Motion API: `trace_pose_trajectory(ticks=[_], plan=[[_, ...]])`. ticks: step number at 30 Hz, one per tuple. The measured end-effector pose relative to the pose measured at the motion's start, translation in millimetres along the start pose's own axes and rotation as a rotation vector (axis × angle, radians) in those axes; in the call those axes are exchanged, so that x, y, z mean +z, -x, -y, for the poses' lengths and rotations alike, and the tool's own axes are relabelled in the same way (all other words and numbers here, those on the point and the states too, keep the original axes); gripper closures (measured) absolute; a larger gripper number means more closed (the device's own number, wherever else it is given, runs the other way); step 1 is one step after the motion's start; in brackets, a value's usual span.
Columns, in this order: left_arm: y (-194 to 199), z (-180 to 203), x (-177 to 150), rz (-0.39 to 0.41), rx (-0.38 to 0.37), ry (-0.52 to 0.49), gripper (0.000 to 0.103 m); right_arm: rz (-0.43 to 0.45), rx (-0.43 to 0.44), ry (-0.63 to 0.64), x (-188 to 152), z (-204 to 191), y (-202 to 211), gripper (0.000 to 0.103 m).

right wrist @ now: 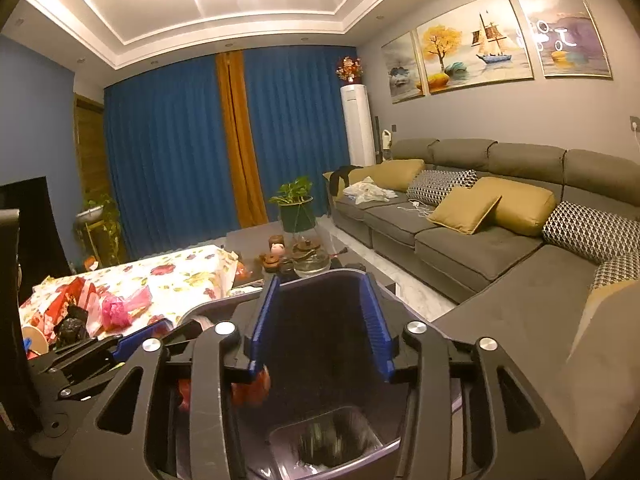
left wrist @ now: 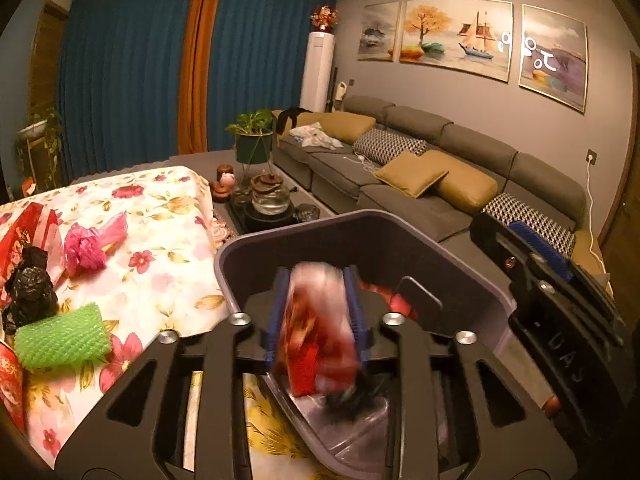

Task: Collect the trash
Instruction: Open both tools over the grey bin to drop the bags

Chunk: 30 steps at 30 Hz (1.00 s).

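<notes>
A purple waste bin (left wrist: 232,264) stands against the flowered table. My left gripper (left wrist: 316,280) hangs over it. A blurred red-and-white wrapper (left wrist: 316,340) sits between the blue pads (left wrist: 276,316) and looks loose, dropping toward the bin's bottom. My right gripper (right wrist: 320,280) is open over the same bin (right wrist: 208,308), nothing between its pads; a blurred red scrap (right wrist: 252,388) and a clear piece (right wrist: 328,440) lie below. Trash on the table: a green foam net (left wrist: 60,340), a pink bag (left wrist: 88,244), a black bag (left wrist: 30,288) and a red packet (left wrist: 24,232).
The table's flowered cloth (left wrist: 168,216) ends at the bin. Behind it stand a glass teapot and tea set (left wrist: 272,200) and a potted plant (left wrist: 252,140). A grey sofa (left wrist: 420,208) with cushions runs along the right wall. The right gripper's body (left wrist: 560,300) is close on the right.
</notes>
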<state>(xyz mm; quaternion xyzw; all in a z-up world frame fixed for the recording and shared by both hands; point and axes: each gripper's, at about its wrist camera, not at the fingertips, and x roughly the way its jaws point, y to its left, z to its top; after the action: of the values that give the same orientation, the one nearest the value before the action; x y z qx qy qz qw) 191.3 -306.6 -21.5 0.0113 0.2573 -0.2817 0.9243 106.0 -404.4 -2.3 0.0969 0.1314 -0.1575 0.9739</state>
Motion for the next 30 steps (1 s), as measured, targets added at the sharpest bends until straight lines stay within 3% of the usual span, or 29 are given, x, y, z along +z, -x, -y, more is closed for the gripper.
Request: trace_pose_trajectory(ticks=[9,15,24,30], plan=[[6.4,-0.2,-1.3,0.004,0.011,-0.013,0.041,-0.003,-0.017,-0.037,-1.5,8.3,4.4,0.051],[17.5,-8.4,-3.1,0.023,0.035,-0.010,0.033,-0.004,-0.018,-0.037,-3.6,6.5,9.9,0.045],[52.4,-33.0,-8.3,0.048,0.132,0.013,0.029,0.003,0.020,-0.027,-5.0,-11.8,28.2,0.031],[82.8,-60.3,-16.9,0.064,0.214,0.034,0.029,-0.012,0.069,-0.001,-7.9,-36.4,38.2,0.029]])
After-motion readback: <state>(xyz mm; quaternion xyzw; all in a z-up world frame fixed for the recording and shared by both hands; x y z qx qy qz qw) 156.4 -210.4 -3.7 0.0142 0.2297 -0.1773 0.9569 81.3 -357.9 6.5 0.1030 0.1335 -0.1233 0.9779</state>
